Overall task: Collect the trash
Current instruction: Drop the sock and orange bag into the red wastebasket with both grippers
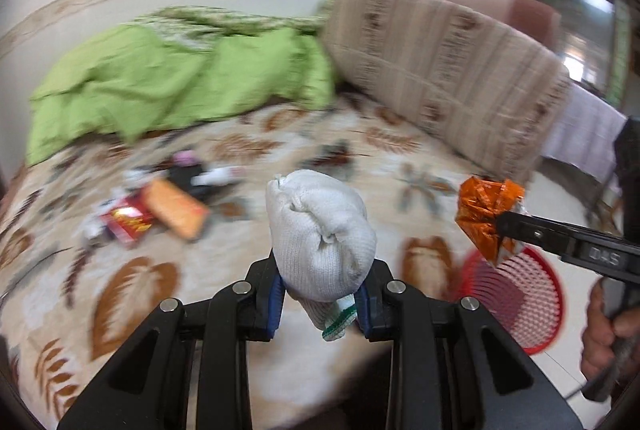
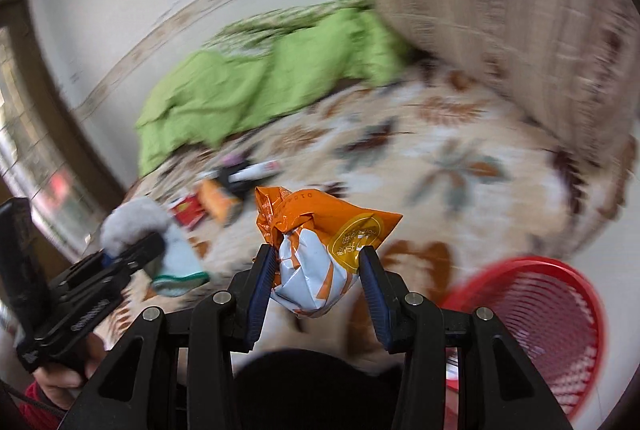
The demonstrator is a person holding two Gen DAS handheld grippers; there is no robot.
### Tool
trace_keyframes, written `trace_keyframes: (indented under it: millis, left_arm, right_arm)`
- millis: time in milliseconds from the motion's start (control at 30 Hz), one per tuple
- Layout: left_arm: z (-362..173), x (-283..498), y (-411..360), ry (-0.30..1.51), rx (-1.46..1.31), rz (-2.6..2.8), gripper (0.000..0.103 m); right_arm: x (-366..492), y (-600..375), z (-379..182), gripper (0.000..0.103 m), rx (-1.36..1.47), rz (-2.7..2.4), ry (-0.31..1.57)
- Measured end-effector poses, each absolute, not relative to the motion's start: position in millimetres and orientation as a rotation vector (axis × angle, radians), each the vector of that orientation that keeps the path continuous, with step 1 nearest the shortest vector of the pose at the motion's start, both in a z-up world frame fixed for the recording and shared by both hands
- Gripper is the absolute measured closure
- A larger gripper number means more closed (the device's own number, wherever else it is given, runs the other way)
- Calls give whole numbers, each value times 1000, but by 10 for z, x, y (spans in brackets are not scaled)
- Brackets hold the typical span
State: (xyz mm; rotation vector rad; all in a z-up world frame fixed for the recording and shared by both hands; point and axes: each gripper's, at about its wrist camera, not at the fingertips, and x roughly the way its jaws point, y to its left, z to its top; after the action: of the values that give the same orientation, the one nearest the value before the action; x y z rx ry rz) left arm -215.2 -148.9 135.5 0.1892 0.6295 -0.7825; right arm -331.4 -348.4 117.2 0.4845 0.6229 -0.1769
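Above the bed point(image 1: 304, 370), left gripper point(image 1: 324, 294) pinching white sock point(image 1: 320, 234), right gripper point(image 2: 318, 266) pinching orange wrapper point(image 2: 316, 230), red basket point(image 2: 552, 330) below

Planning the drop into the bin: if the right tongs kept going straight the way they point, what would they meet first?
Probably the leaf-patterned bedspread, not the red basket, which sits off to the right. The right tongs, shut on the orange wrapper, aim over the bed; depth is unclear.

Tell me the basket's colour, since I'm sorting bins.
Red basket, with a mesh-like wall; the right wrist view shows it best.
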Motion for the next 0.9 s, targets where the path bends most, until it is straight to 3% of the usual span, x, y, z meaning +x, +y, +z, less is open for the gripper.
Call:
trace_keyframes:
  millis: [400,433,500,533,633,900]
  left_arm:
    - [1090,-2954,-2847,790,332,-1174,75]
    - [1047,-2994,-2924,806,343,-1189,73]
    - [992,-3050,-3068,823,363,-1197,57]
    - [982,-3063,-3098,822,365,-1195,55]
    - [1005,-3076,-3123,821,352,-1198,50]
    - [1146,-2790,-2865,787,290,-1109,41]
  right_arm:
    - [-4363,-4376,968,56,626,-448,633]
    - [-4413,-4422,929,55,640,-461,636]
    - [-4463,-4488,860,55,669,-469,646]
    - [-4479,-4511,835,53,681,-468,651]
    - [-4527,-4568,787,45,699,-497,653]
    - [-4356,-4505,901,44,663,-465,630]
